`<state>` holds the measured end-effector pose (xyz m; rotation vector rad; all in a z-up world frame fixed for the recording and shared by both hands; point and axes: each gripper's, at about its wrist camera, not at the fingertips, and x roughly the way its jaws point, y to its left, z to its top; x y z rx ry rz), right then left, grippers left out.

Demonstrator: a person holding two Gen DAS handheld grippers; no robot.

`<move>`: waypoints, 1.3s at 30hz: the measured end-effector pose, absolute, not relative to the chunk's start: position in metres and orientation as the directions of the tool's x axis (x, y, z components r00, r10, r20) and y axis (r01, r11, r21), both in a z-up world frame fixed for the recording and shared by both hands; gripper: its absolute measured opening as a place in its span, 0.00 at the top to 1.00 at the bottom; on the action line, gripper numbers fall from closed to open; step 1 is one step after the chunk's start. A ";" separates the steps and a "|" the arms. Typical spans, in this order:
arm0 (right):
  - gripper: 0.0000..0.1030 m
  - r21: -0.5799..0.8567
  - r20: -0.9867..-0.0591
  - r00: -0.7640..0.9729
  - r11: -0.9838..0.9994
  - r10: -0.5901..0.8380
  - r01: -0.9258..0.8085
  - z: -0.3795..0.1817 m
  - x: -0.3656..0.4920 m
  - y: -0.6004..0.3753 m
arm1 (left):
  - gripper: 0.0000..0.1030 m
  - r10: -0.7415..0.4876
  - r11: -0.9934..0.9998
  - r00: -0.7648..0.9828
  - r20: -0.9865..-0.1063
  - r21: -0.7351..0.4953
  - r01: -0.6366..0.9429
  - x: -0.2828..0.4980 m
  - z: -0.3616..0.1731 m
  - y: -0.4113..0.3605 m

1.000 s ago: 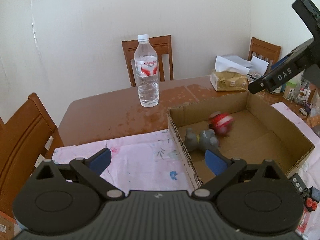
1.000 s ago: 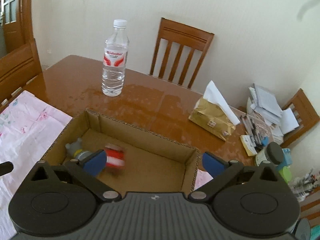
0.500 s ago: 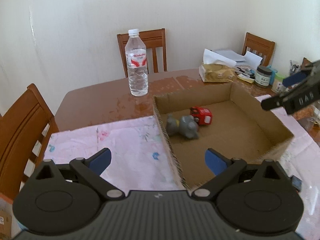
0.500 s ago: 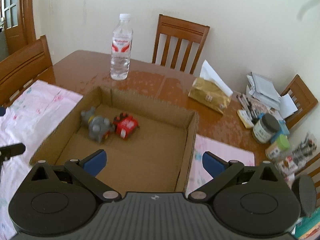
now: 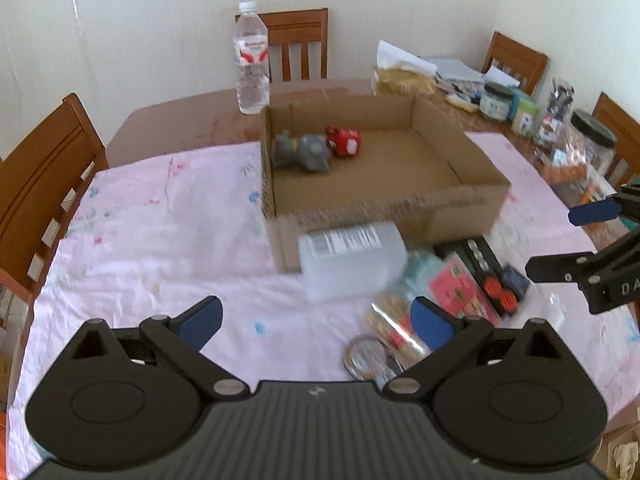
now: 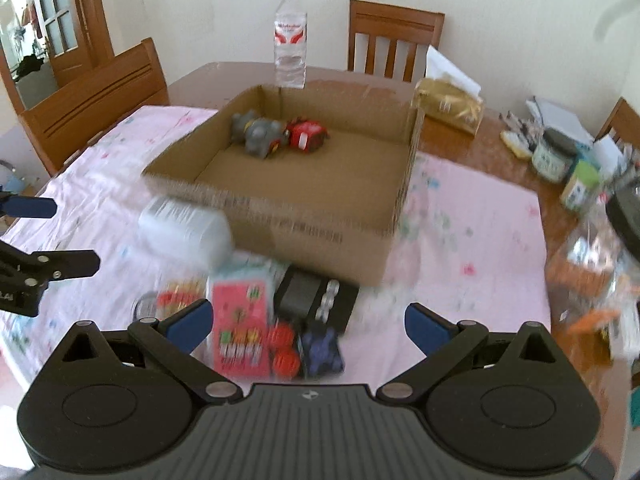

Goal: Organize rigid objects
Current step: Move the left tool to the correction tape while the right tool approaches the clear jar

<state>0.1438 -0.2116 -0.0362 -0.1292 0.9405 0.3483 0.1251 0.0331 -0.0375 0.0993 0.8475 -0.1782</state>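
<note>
Jaws of left gripper (image 5: 316, 320) and right gripper (image 6: 308, 322) spread wide, gripping nothing, hovering over pink flowery cloth (image 5: 152, 232) on bench. Sitting together in far corner of brown cardboard box (image 6: 304, 220): grey toy animal (image 6: 260, 136), touching red toy car (image 6: 306, 136). Lying just outside box: blurry clear plastic bottle (image 5: 352, 260).

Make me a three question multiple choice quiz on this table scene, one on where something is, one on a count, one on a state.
1. Where does the water bottle stand?
A. inside the box
B. on bare wood beyond the box
C. on the pink cloth

2. How many toys lie in the cardboard box?
A. two
B. four
C. none

3. How are the right tongs?
A. shut on a toy
B. shut on nothing
C. open

Answers:
1 B, it rises behind the far wall.
2 A, a grey toy and a red toy car.
3 C, the blue pads stand wide apart with nothing between them.
</note>
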 end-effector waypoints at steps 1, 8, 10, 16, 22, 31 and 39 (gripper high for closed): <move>0.00 0.055 -0.812 0.529 0.935 0.247 -0.351 -0.038 0.139 -0.213 | 0.03 -0.114 0.979 0.645 -0.756 0.024 0.200 0.120 -0.039 0.029; 0.00 0.071 -0.819 0.511 0.930 0.260 -0.361 -0.050 0.104 -0.215 | 0.03 -0.169 0.961 0.608 -0.775 0.009 0.278 0.102 -0.051 0.018; 0.00 0.079 -0.824 0.502 0.931 0.263 -0.357 -0.053 0.099 -0.215 | 0.03 -0.196 0.948 0.585 -0.787 0.000 0.318 0.100 -0.056 0.015; 0.00 0.056 -0.843 0.487 0.937 0.229 -0.344 -0.068 0.091 -0.202 | 0.03 -0.248 0.907 0.532 -0.810 0.000 0.422 0.094 -0.069 0.019; 0.00 -0.040 -0.866 0.489 0.959 0.107 -0.280 -0.092 0.094 -0.190 | 0.03 -0.273 0.890 0.470 -0.840 -0.035 0.455 0.098 -0.089 0.028; 0.00 -0.044 -0.908 0.418 0.983 0.035 -0.179 -0.114 0.099 -0.199 | 0.03 -0.300 0.832 0.401 -0.866 -0.032 0.554 0.109 -0.114 0.019; 0.00 -0.016 -0.894 0.444 0.987 0.057 -0.159 -0.116 0.093 -0.203 | 0.00 -0.328 0.761 0.381 -0.864 -0.003 0.649 0.120 -0.124 0.013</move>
